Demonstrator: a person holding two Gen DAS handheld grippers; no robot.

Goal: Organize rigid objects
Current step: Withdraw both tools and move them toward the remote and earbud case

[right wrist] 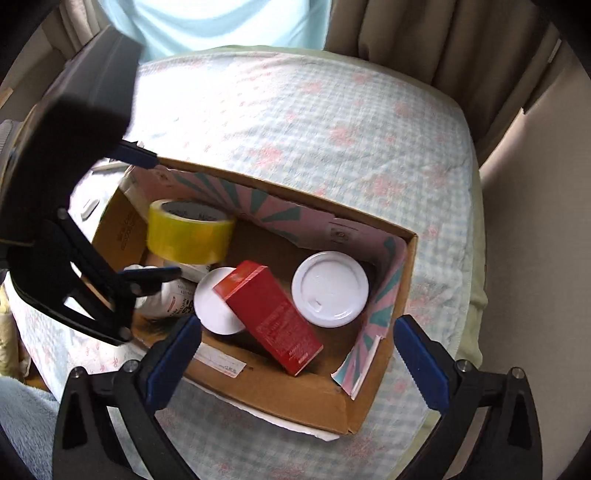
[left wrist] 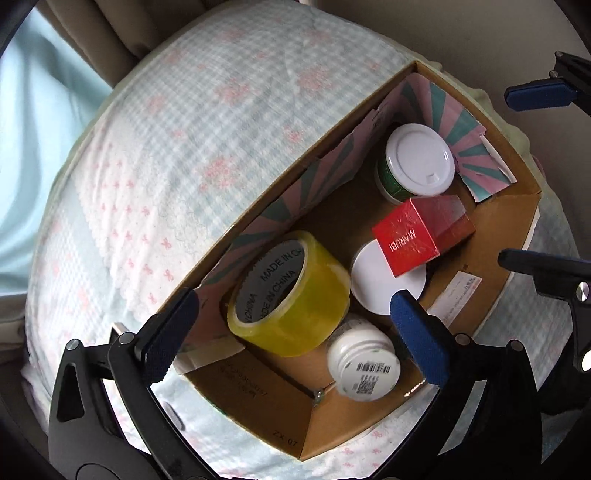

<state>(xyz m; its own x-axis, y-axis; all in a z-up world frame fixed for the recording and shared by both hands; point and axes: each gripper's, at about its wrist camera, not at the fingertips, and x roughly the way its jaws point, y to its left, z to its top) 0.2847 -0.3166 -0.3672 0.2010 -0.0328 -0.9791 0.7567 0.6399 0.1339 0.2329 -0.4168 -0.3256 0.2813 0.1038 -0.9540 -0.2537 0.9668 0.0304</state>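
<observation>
An open cardboard box [left wrist: 517, 236] [right wrist: 295, 398] sits on a checked blanket. Inside lie a yellow tape roll [left wrist: 291, 291] [right wrist: 188, 232], a white bottle with a barcode [left wrist: 364, 358] [right wrist: 170, 299], a green jar with a white lid [left wrist: 421, 158] [right wrist: 330, 288], and a red carton [left wrist: 410, 236] [right wrist: 269, 317] leaning on a round white lid [left wrist: 369, 288] [right wrist: 214, 306]. My left gripper [left wrist: 295, 332] [right wrist: 166, 216] hangs open above the tape roll end of the box, its pads clear of the roll. My right gripper [right wrist: 297, 332] [left wrist: 517, 177] is open over the red carton, holding nothing.
The blanket [right wrist: 332, 122], pale blue check with pink bows, covers a raised cushion that drops off on all sides. Beige curtains [right wrist: 424, 33] hang behind. A person's light blue top [right wrist: 221, 22] is at the far side. Fluffy grey fabric [right wrist: 22, 417] lies at lower left.
</observation>
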